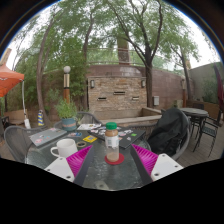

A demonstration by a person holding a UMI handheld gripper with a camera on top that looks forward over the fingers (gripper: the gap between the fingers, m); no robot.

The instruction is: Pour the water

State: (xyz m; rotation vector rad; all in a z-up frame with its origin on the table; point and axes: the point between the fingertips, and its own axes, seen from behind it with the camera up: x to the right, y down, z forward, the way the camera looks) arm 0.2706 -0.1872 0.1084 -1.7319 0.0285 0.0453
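Note:
A small clear bottle (pixel 112 142) with a green cap and an orange label stands upright on a red coaster (pixel 113 159) on a glass-topped patio table (pixel 100 172). It stands between and just ahead of my fingertips. My gripper (pixel 112 160) is open, with its magenta pads (pixel 78 161) spread wide on either side and clear gaps to the bottle. A white mug (pixel 65 148) stands on the table to the left of the bottle, beyond the left finger.
Papers and small items (pixel 88 139) lie on the table behind the bottle. A black backpack (pixel 168 132) sits on a chair at the right. Metal chairs (pixel 16 142) stand around. A stone wall (pixel 118 97) and trees are behind.

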